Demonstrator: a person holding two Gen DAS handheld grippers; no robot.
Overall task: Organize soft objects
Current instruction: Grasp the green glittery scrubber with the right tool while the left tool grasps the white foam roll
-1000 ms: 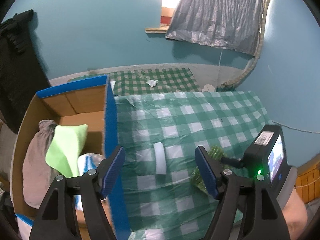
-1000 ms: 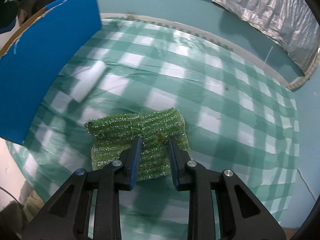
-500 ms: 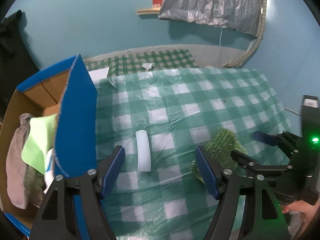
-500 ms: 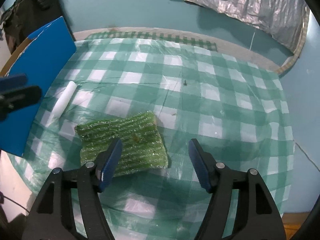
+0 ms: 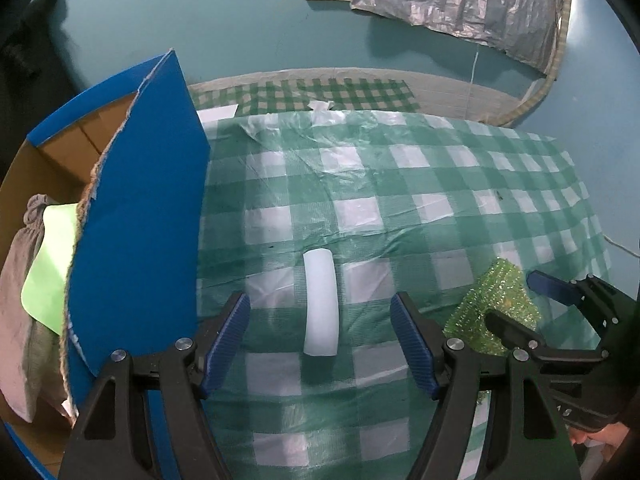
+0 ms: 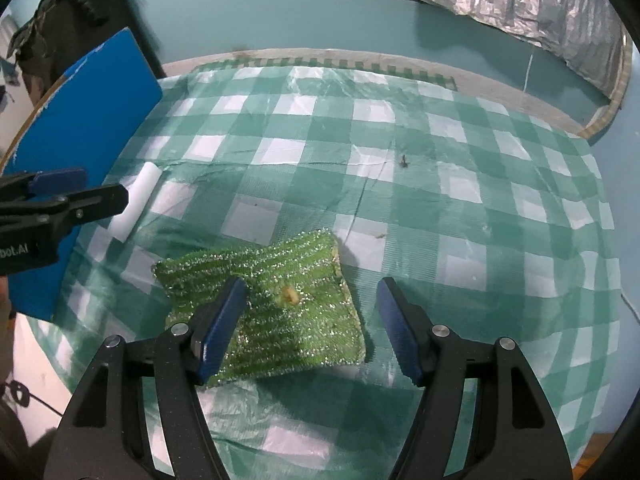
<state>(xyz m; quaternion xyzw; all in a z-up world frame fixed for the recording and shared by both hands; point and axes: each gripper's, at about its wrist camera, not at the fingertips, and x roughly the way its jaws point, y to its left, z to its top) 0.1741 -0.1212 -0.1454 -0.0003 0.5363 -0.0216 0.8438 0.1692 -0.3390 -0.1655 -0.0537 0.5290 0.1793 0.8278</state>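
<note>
A green-and-white checked tablecloth (image 5: 400,216) covers the table, and everything else sits in relation to it. At its left edge stands a cardboard box (image 5: 132,216) with blue outer walls; inside the box a grey cloth (image 5: 20,296) and a lime-green cloth (image 5: 48,264) are draped against each other. On the tablecloth, toward its near side, lies a sparkly green scrub sponge (image 6: 280,304), flat, with a small yellowish speck on top. Just left of the sponge, between it and the box, lies a white foam roll (image 5: 321,300). The right gripper (image 6: 312,324) hangs over the sponge with its blue pads spread wide, holding nothing. The left gripper (image 5: 320,344) is also wide apart, empty, its fingers flanking the near end of the foam roll without touching it.
</note>
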